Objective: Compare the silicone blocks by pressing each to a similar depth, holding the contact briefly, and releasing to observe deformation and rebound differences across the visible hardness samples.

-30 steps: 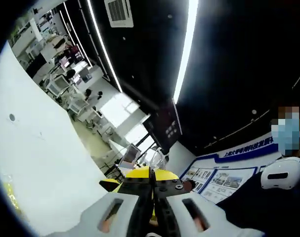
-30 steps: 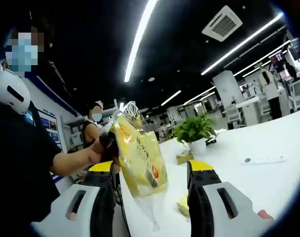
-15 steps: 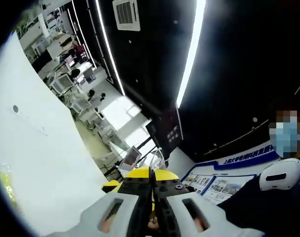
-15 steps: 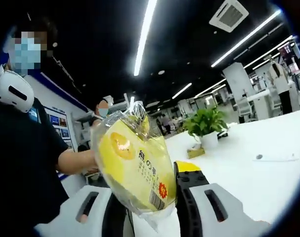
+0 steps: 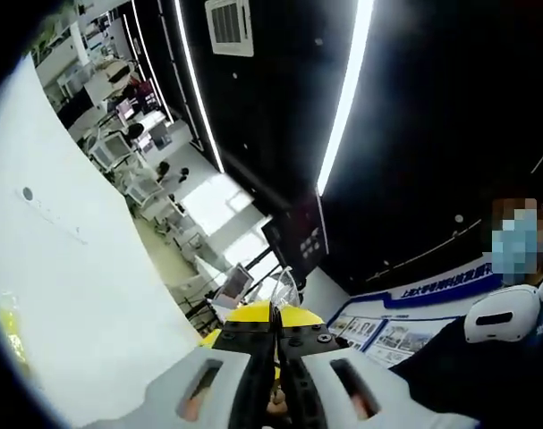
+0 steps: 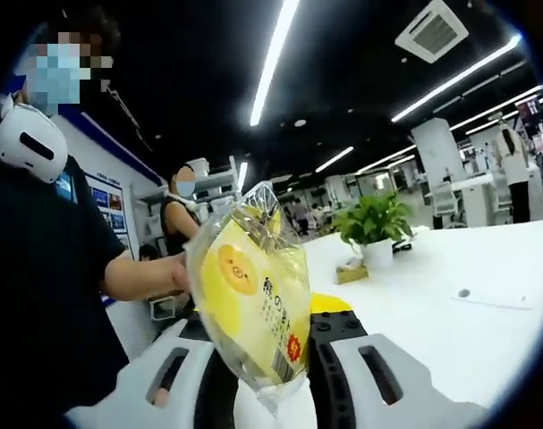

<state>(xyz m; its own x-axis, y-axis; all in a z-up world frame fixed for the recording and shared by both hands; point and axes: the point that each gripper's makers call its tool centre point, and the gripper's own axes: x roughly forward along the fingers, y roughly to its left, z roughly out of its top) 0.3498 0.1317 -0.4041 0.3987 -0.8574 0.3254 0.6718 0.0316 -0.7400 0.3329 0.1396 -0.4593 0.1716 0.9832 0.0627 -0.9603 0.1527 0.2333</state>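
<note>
Plastic, clear and crinkled, wrapped the yellow packet [image 6: 253, 308] that stood between the jaws of the right claw [image 6: 269, 357] in the right gripper view. The jaws, pale grey with black inner faces and a yellow tip on the right one, were drawn in against the packet's lower part, so the right claw was gripping it. The packet was glossy and rounded, printed with an orange round mark, dark characters, a red emblem and a barcode near its lower edge; its twisted transparent top rose above the yellow body. It hid most of the left jaw and the space behind the claw.

In the left gripper view the left claw [image 5: 275, 357] had its two grey jaws pressed together, black inner edges meeting under yellow tips, with a wisp of clear plastic [image 5: 283, 288] rising just beyond the tips; whether anything was caught between them I could not tell.

Beyond the right claw a smooth white desk [image 6: 450, 331] spread to the right, carrying a potted green plant [image 6: 374, 223] in a white pot and a small box [image 6: 350, 273] just beside it. To the left stood a person in a dark shirt [image 6: 38, 295] with a white headset [image 6: 25, 143] at the neck, forearm reaching toward the packet. Long ceiling light strips [image 6: 275, 58] and a square vent [image 6: 435, 31] ran overhead.
</note>
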